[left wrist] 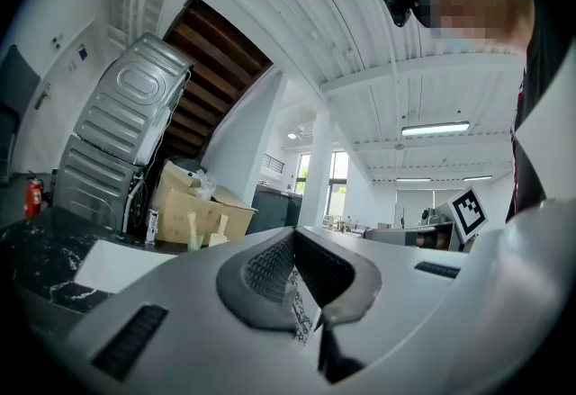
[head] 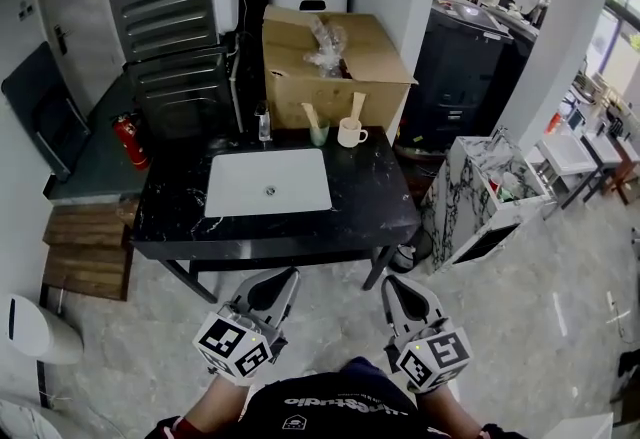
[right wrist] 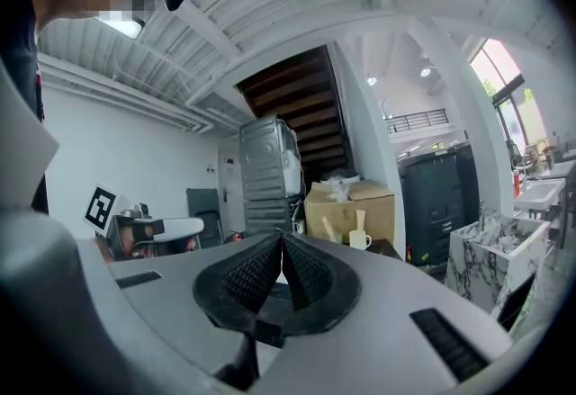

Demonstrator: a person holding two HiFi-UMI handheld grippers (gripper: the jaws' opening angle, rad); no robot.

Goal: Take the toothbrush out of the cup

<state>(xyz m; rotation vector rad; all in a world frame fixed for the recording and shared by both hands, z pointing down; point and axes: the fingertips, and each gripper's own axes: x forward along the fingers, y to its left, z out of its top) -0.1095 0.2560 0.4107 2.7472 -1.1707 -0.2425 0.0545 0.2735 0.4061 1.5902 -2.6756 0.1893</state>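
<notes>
We stand at the near side of a black stone table (head: 372, 199) with a white sink (head: 240, 189) set into its left half. The left hand-held gripper (head: 284, 279) and the right hand-held gripper (head: 397, 287) are low and close to us, side by side, just short of the table's near edge and pointing towards it. In each gripper view the ribbed pads meet at the tips, so both hand-held grippers are closed and have hold of nothing. The white cup (head: 350, 135) stands at the far edge of the table, right of the sink and just in front of an open cardboard box (head: 335, 67), with its handle turned to the right. The toothbrush (head: 357, 108) stands nearly upright in that cup, its pale end sticking well above the rim. Just left of it is a small green cup (head: 318, 136) with another pale brush (head: 310, 115) leaning to the left. Both cups are well apart from the hand-held grippers. A tap (head: 264, 123) rises behind the sink. A red fire extinguisher (head: 129, 141) stands on the floor to the far left, and a marble-patterned cabinet (head: 470, 189) sits to the right of the table.
</notes>
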